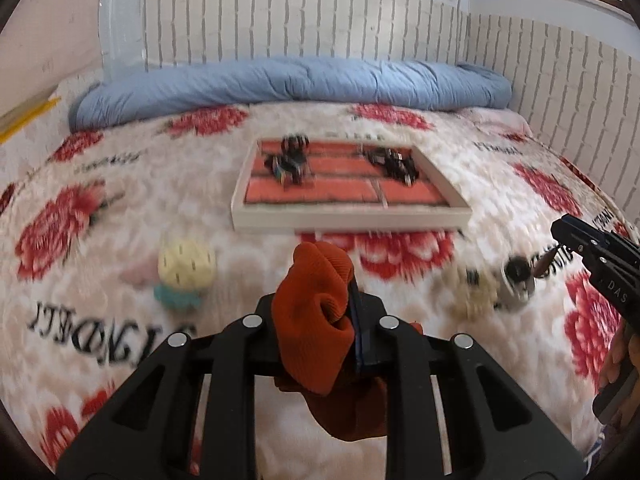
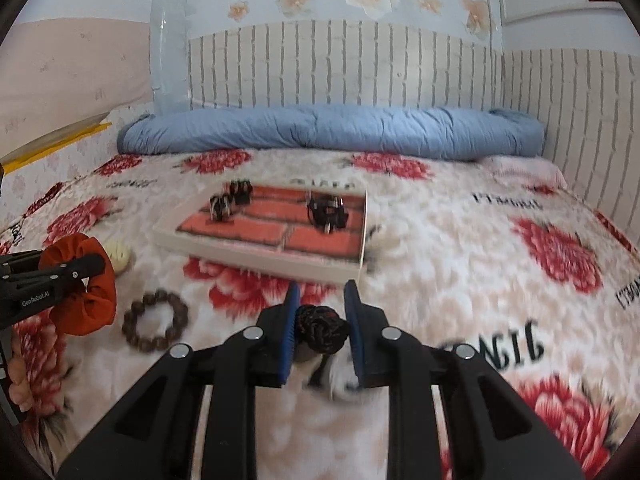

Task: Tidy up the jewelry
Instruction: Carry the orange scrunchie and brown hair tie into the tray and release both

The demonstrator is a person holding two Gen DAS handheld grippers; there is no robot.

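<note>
My left gripper (image 1: 320,280) is shut on an orange fabric scrunchie (image 1: 316,320), lifted above the bed; the right wrist view shows the same gripper (image 2: 96,265) and scrunchie (image 2: 86,304) at the left edge. My right gripper (image 2: 322,286) is shut on a dark braided knot (image 2: 320,326), with a blurred white piece (image 2: 340,380) hanging under it. In the left wrist view the right gripper (image 1: 560,234) stands at the right edge. A white tray (image 1: 348,220) with a brick-pattern floor lies ahead, holding several black pieces (image 1: 392,164).
A brown bead bracelet (image 2: 156,320) lies on the flowered blanket (image 2: 460,260) beside the scrunchie. A yellow plush piece (image 1: 186,268) lies left of the tray. A rolled blue quilt (image 1: 288,84) lines the far wall. A person's hand (image 2: 20,376) shows at left.
</note>
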